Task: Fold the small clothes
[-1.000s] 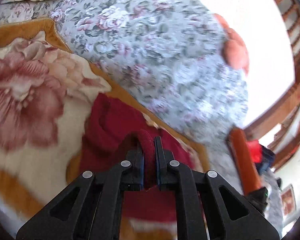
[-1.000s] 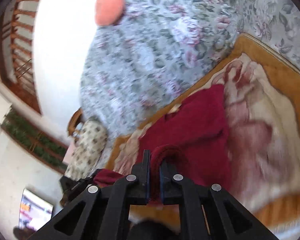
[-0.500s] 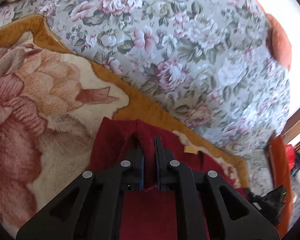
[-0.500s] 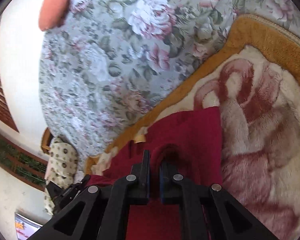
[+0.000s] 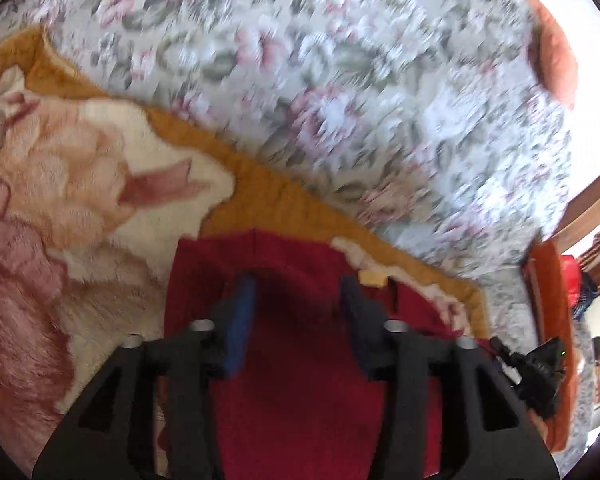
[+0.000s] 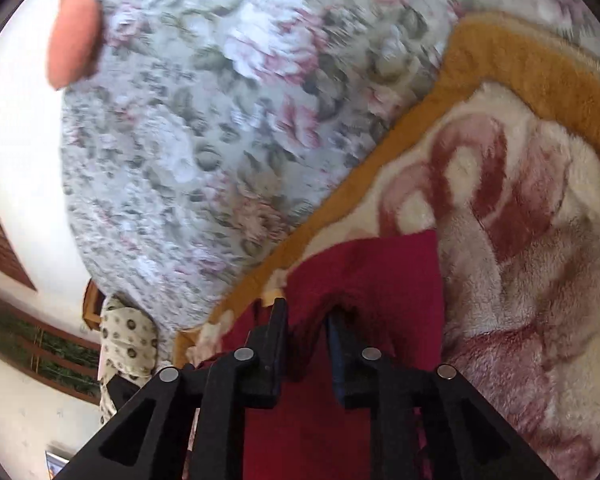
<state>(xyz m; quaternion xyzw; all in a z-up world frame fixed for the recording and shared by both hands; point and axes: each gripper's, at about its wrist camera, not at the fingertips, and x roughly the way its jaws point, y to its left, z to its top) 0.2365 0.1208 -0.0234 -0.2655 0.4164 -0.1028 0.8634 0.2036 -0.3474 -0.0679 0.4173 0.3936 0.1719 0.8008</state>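
Observation:
A dark red knitted garment (image 5: 300, 360) lies flat on a plush blanket with a big pink flower and an orange border (image 5: 80, 184). My left gripper (image 5: 298, 280) is open, its jaws wide apart just above the garment's far left corner. In the right wrist view the same garment (image 6: 372, 272) lies on the blanket (image 6: 520, 220). My right gripper (image 6: 306, 312) is open over the garment's far right part, and a small ridge of red cloth rises between its jaws.
The blanket lies on a grey floral bedspread (image 5: 360, 80), which also shows in the right wrist view (image 6: 220, 120). An orange cushion (image 5: 556, 68) sits at the far edge. A spotted pillow (image 6: 128, 336) lies to the left. Wooden railings and furniture stand beyond the bed.
Both grippers carried the garment's edge forward and down onto the blanket, then opened and let go of it. The garment now lies flat, folded over.

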